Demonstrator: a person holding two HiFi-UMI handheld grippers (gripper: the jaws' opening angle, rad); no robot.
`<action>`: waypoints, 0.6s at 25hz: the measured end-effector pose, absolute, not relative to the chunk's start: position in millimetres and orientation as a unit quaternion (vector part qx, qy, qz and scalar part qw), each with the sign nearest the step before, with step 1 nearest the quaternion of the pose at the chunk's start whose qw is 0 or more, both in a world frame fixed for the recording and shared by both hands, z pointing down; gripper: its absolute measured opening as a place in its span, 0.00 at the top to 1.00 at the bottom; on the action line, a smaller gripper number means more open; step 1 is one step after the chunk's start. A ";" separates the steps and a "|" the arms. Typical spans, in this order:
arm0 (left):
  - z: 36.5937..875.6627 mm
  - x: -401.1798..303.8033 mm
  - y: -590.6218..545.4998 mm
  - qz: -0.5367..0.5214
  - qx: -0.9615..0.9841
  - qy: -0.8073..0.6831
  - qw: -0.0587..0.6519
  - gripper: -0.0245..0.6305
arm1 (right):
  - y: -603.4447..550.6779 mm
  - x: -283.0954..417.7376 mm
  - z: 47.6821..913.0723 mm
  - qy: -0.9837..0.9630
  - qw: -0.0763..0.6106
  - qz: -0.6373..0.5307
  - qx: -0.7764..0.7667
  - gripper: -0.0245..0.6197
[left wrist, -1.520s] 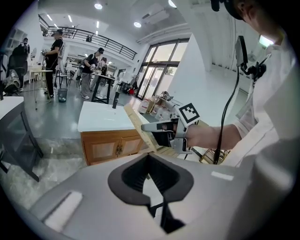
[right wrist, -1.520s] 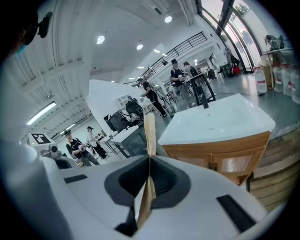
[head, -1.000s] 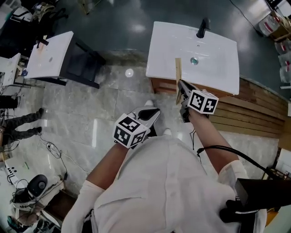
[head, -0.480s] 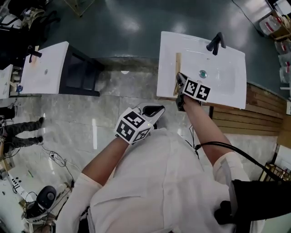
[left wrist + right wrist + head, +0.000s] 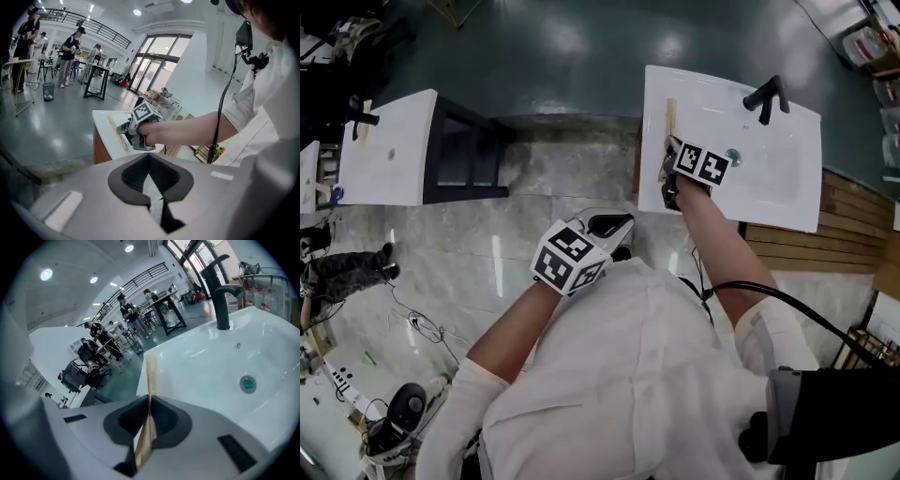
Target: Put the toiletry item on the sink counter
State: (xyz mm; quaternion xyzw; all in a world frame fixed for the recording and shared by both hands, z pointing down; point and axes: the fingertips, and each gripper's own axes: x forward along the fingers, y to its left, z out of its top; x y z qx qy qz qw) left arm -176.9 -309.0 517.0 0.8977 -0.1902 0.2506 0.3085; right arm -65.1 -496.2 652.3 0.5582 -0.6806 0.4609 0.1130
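we are clamping the right gripper (image 5: 149, 404) on the lower end of the toiletry item (image 5: 151, 373), over the counter's (image 5: 769, 202) left rim. it looks thin, light and stiff, and likely to pivot. the left gripper (image 5: 149, 174) is closed and empty.

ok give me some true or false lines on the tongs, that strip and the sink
1. The right tongs are shut on a thin tan wooden strip. True.
2. The left tongs grip a bottle. False: they are shut with nothing between them, held near the person's body.
3. The strip is held above the white sink counter, beside the basin. True.
4. The tap on the counter is shiny chrome. False: it is black.
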 end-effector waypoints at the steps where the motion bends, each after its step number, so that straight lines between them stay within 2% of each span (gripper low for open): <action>1: 518.6 -178.5 -311.9 0.250 0.897 -0.191 0.311 0.95 | -499.1 -65.3 655.1 -0.678 0.115 0.462 0.560 0.94; 5: 522.2 -183.3 -320.9 0.247 0.896 -0.190 0.317 0.95 | -508.7 -66.3 658.9 -0.678 0.118 0.459 0.562 0.94; 9: 526.9 -185.3 -324.5 0.246 0.894 -0.191 0.323 0.95 | -509.7 -69.0 662.5 -0.683 0.120 0.462 0.553 0.86; 15: 527.3 -177.9 -329.3 0.244 0.895 -0.188 0.324 0.95 | -509.7 -67.8 660.4 -0.691 0.121 0.455 0.548 0.80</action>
